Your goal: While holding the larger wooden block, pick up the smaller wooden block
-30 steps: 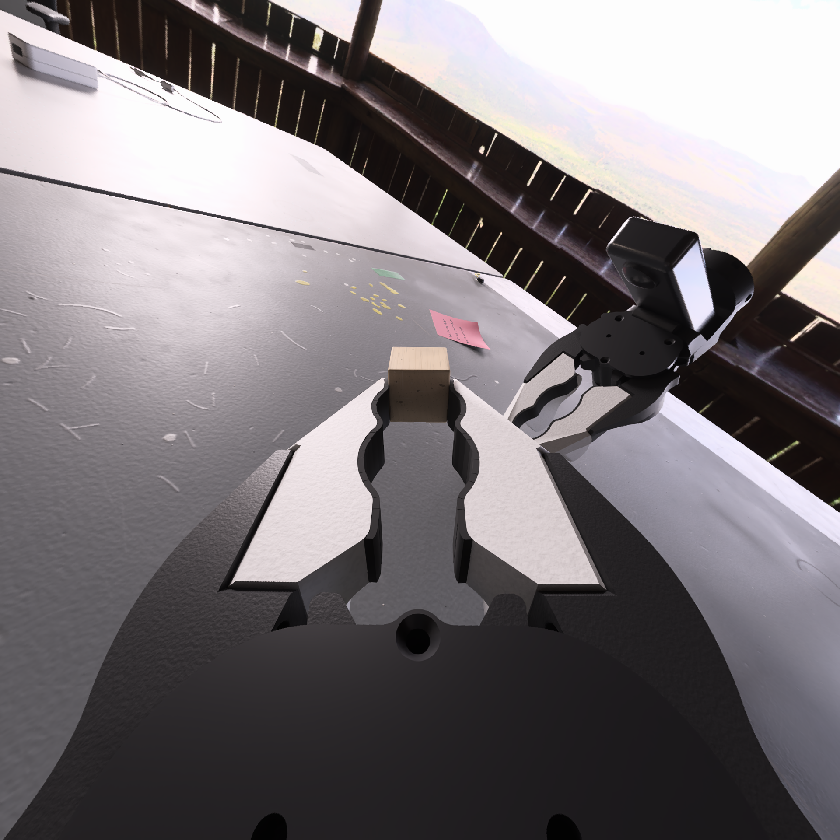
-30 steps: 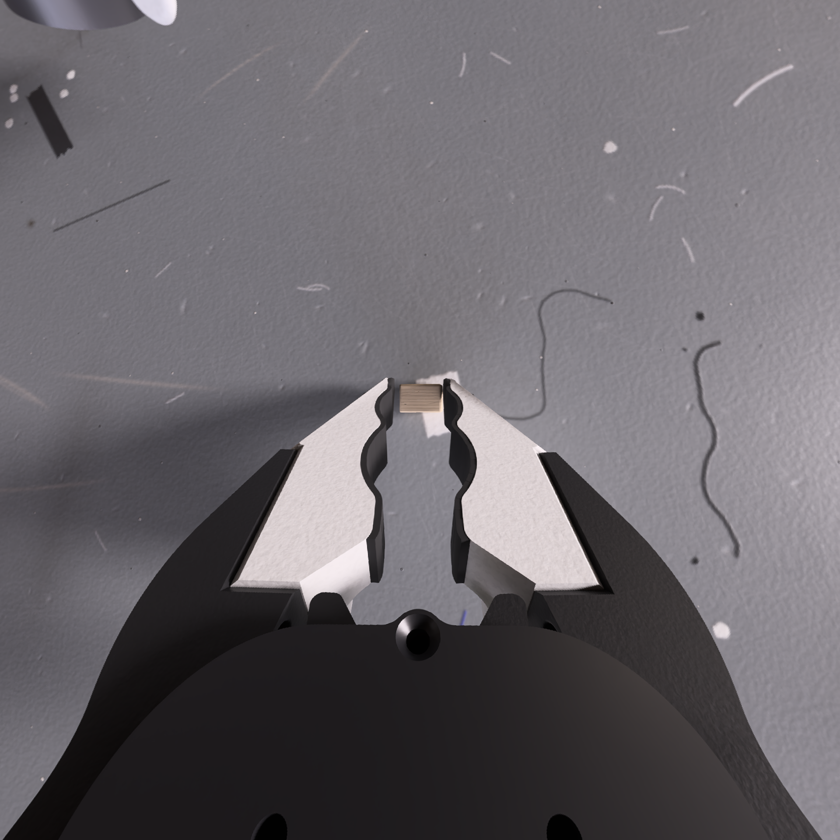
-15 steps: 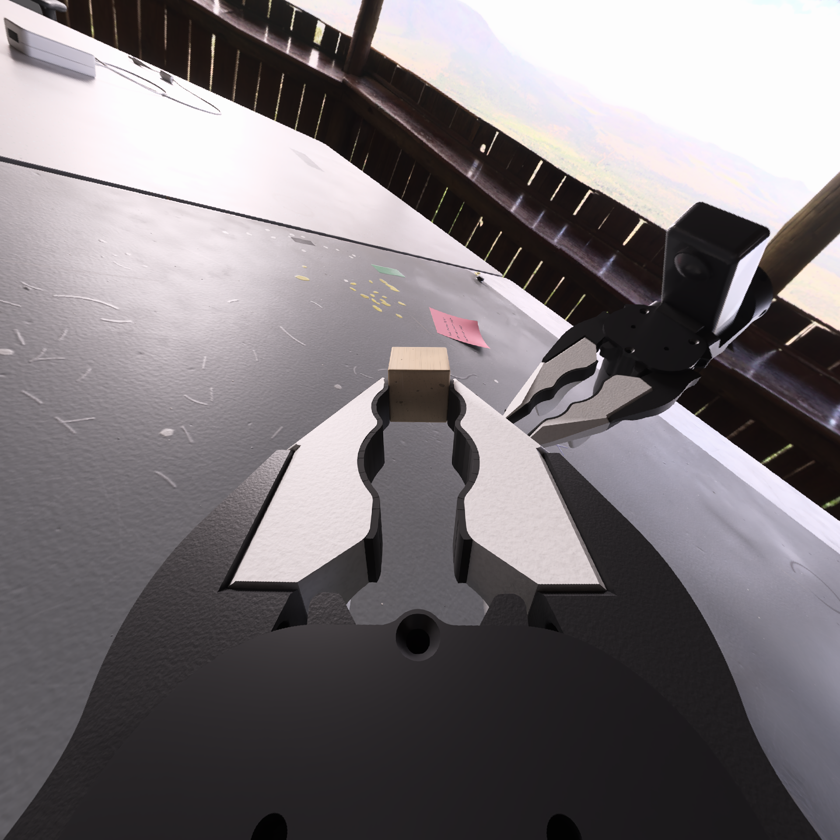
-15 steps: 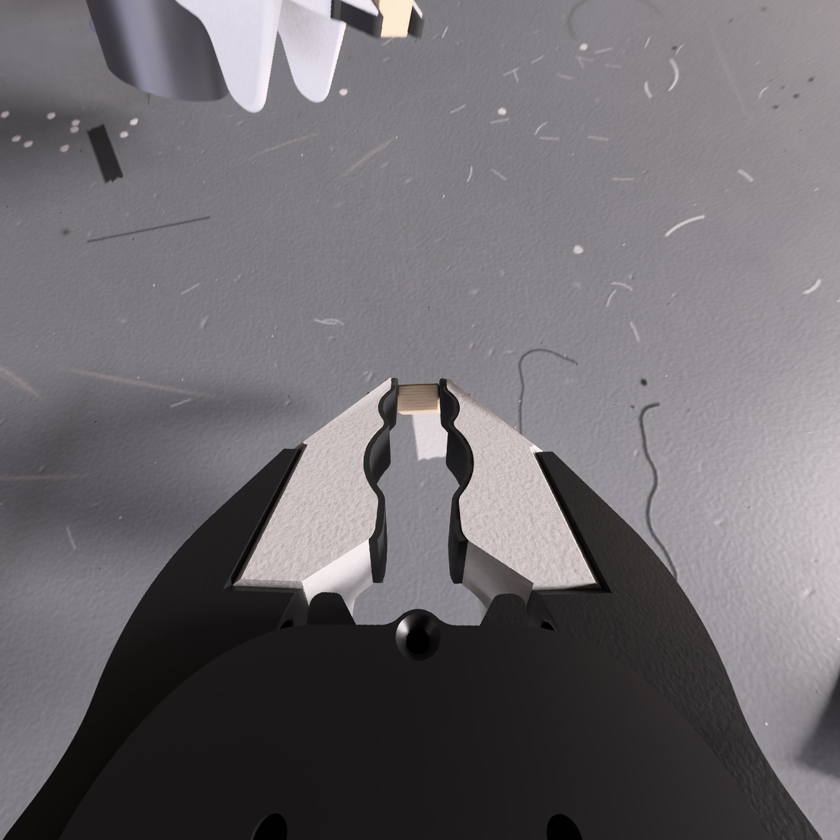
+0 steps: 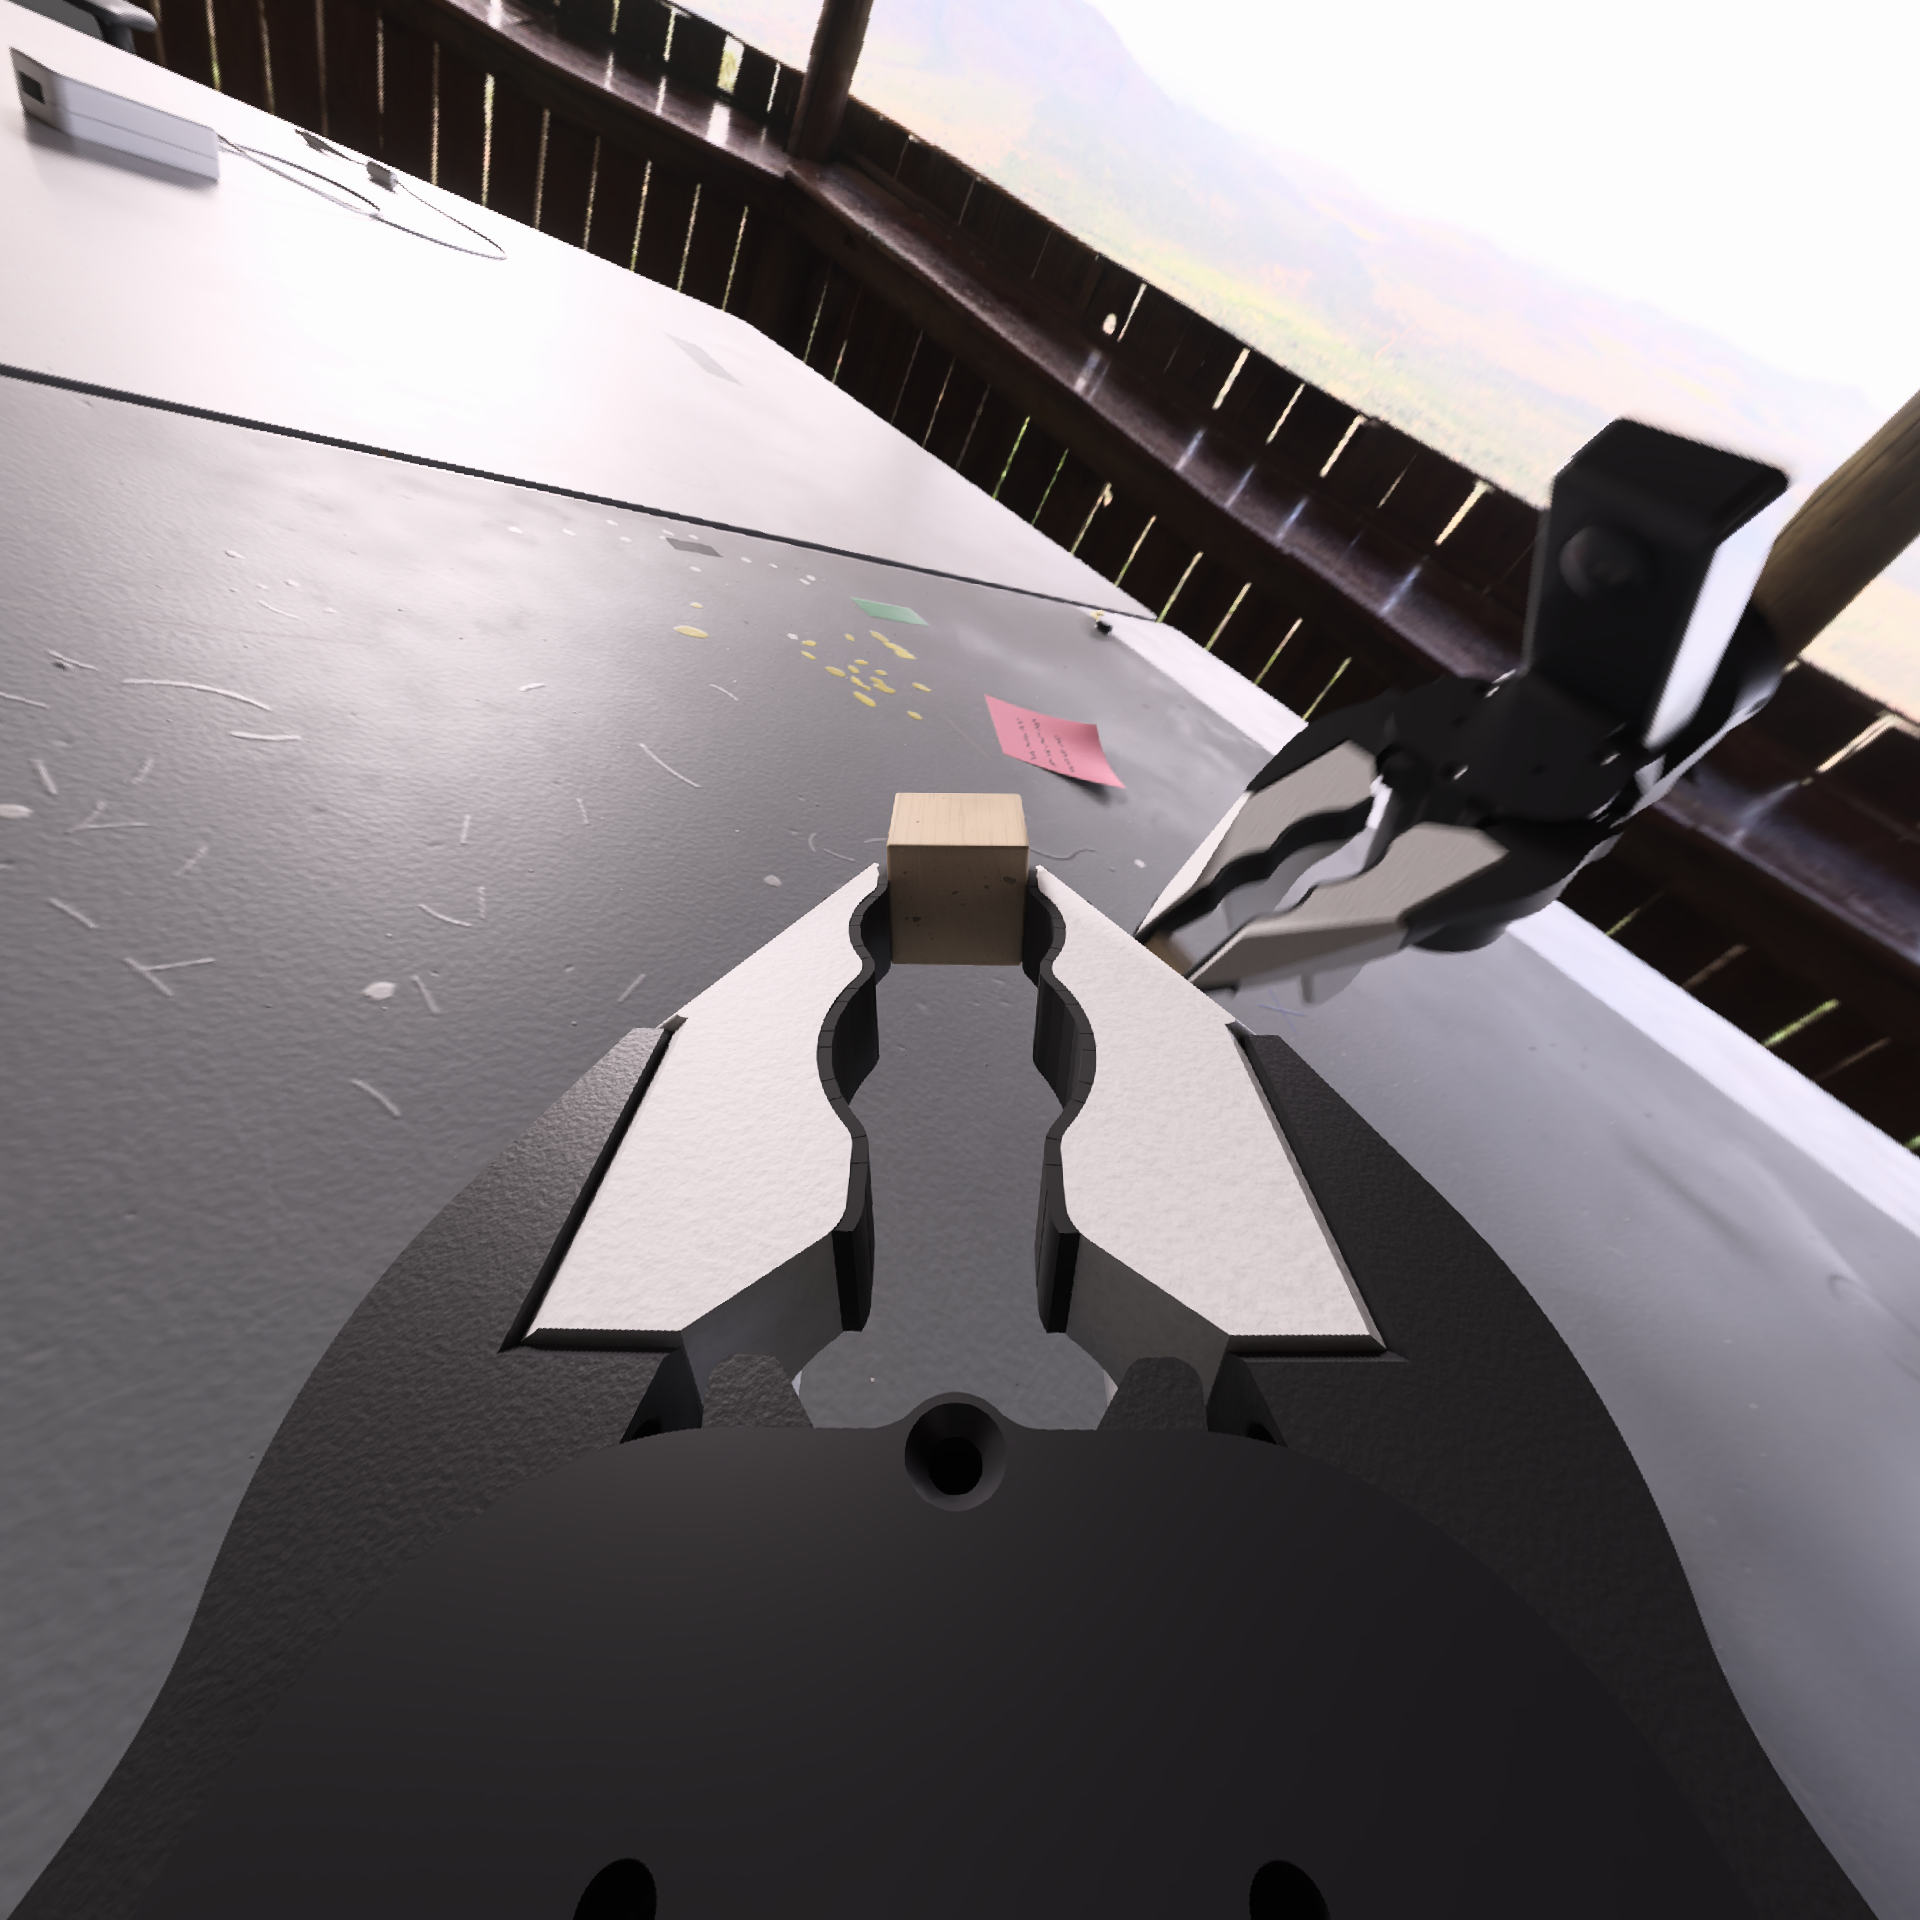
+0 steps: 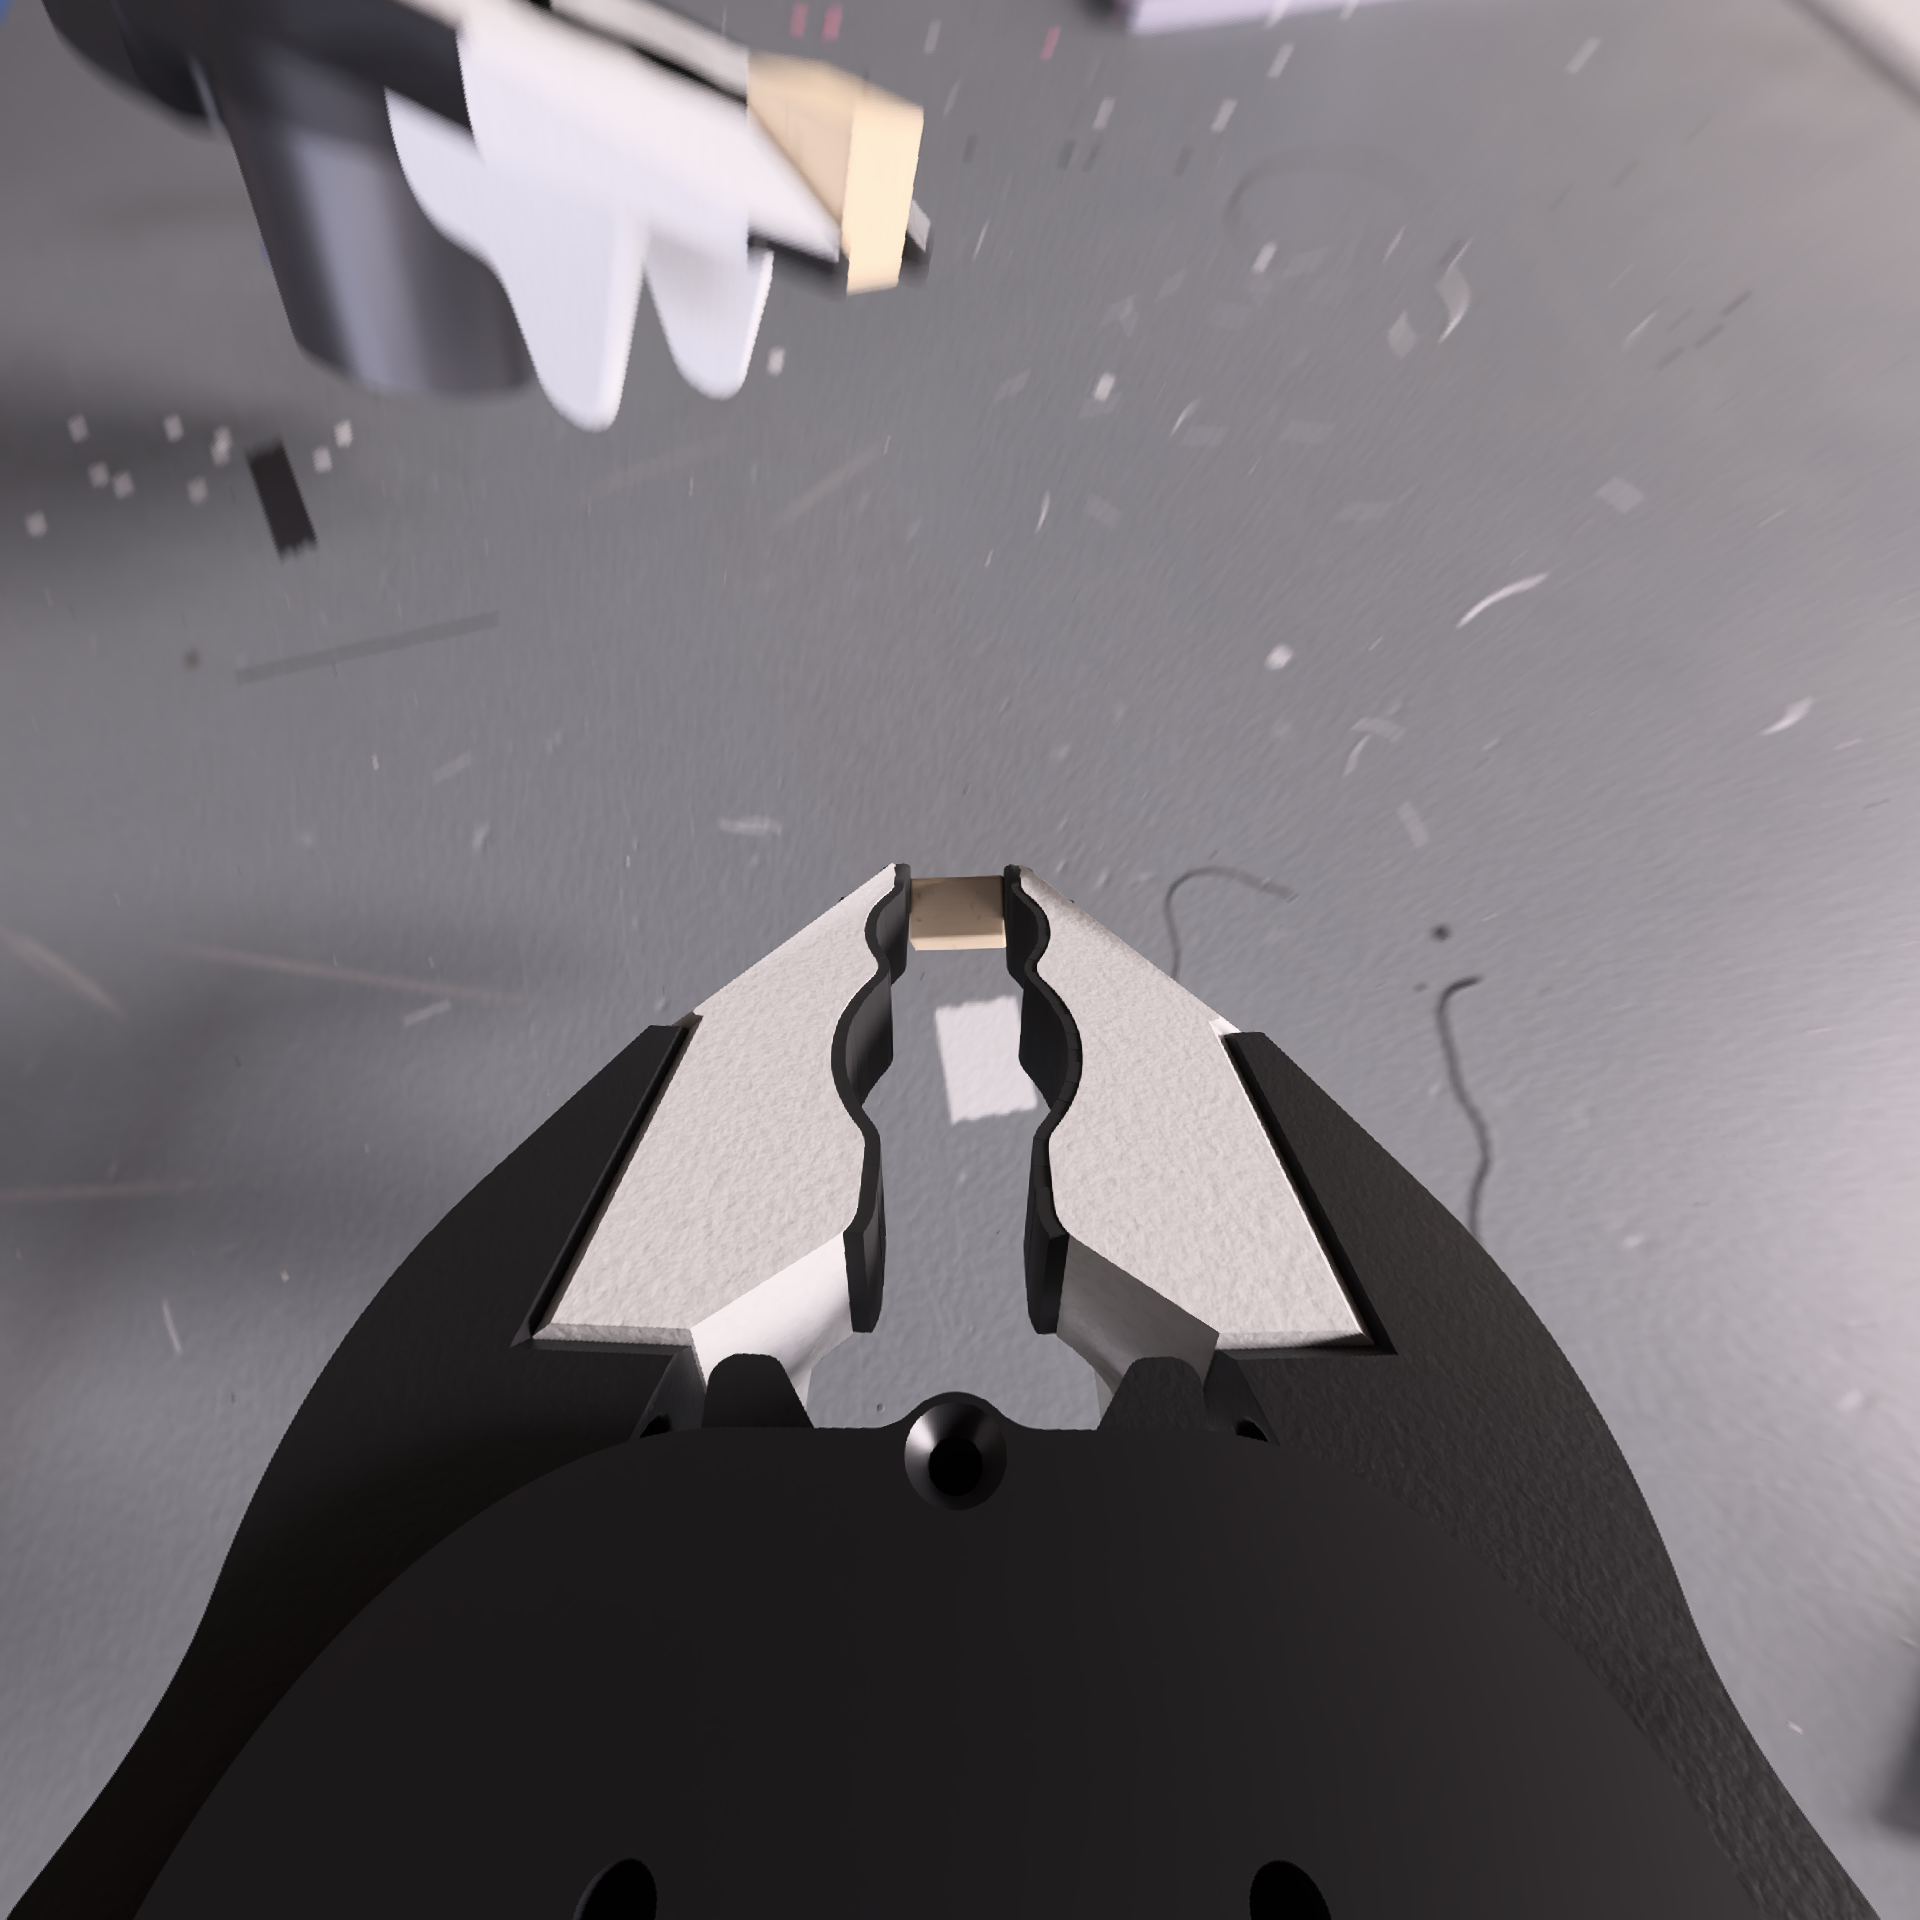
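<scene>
The right tool (image 6: 956,904) pinches the smaller wooden block (image 6: 956,912) above the grey mat (image 6: 1351,468).

— See the left gripper (image 5: 957,883)? Matte black shell, textured white fingers (image 5: 727,1122) with wavy dark inner edges.

— Right gripper (image 6: 957,883) matches: black body, round screw hole, two oval cut-outs below.

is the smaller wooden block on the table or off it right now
Off it. The small pale wooden block sits pinched between the right gripper fingers, with the grey table below it.
</scene>
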`<state>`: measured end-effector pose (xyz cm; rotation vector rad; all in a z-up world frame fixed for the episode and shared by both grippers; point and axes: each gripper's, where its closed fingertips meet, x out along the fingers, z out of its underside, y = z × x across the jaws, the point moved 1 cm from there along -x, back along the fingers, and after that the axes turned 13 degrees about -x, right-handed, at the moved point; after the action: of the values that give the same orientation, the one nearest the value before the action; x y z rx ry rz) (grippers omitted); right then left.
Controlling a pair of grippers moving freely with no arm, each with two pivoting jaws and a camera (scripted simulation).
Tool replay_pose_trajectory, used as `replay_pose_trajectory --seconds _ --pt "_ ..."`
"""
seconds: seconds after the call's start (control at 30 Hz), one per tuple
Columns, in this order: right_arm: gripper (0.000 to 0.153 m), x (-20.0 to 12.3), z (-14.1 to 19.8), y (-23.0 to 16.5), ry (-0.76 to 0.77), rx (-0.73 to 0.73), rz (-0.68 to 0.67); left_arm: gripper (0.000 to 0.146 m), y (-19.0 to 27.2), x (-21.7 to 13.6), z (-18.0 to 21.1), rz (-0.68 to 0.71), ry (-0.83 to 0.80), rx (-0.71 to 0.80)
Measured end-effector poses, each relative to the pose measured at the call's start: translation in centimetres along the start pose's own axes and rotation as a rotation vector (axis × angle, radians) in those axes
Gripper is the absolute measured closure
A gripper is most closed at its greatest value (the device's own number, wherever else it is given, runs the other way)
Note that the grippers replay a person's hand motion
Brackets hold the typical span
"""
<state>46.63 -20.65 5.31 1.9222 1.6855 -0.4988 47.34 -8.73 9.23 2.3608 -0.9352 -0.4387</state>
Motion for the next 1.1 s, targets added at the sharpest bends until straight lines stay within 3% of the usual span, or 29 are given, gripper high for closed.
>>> replay_pose_trajectory --seconds 0.1,0.27,0.4,0.57,0.8,1.1 --pt "0.135 -2.0 -2.5 1.2 0.079 -0.021 0.121 0.122 -0.2 0.1 0.3 -0.062 -0.019 0.085" --pt "0.135 -4.1 -6.6 1.3 0.050 -0.141 0.331 0.122 -0.1 0.3 0.4 -0.232 -0.029 0.340" --pt "0.135 -4.2 -8.8 0.0 -0.009 -0.169 0.378 0.122 0.2 0.4 1.0 -0.368 -0.064 0.510" --pt "0.135 -4.3 -8.9 -0.5 -0.042 -0.061 0.365 0.122 1.2 0.6 1.5 -0.449 -0.092 0.715" --pt "0.135 -5.3 -8.8 0.0 0.020 0.072 0.324 0.122 1.3 0.8 1.9 -0.466 -0.110 0.775" --pt "0.135 -4.6 -8.2 -0.3 -0.046 0.039 0.343 0.122 1.4 1.0 2.3 -0.475 -0.121 0.781"
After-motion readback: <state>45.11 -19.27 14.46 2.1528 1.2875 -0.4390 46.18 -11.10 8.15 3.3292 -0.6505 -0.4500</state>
